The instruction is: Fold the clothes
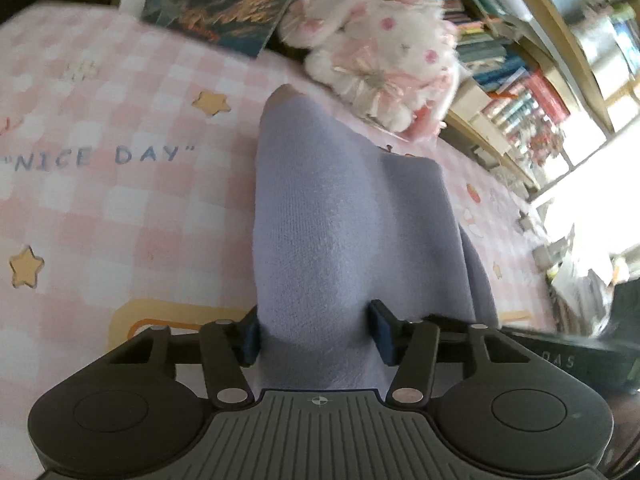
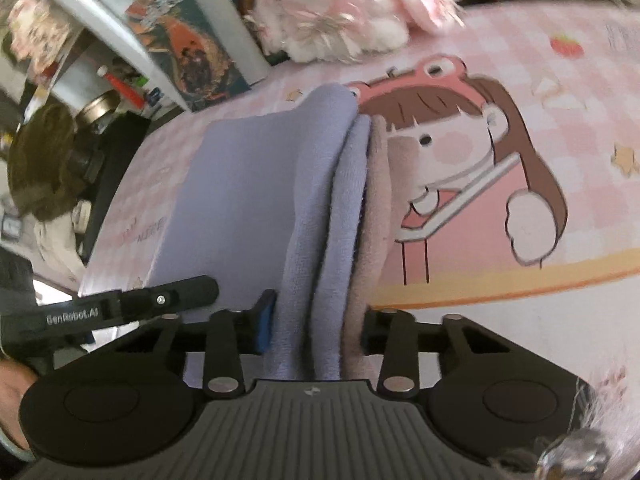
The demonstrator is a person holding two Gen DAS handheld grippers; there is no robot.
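Clearly, the left gripper pinches a bunched lavender knit garment at lower centre, over the pink checked sheet. Likewise the right gripper clamps its folded layers, with a plush bunny at upper right.

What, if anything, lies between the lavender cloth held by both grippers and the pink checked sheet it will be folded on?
Nothing visible does. The lavender cloth hangs from the left gripper and right gripper onto bare pink checked sheet. The plush toy sits beyond its far end.
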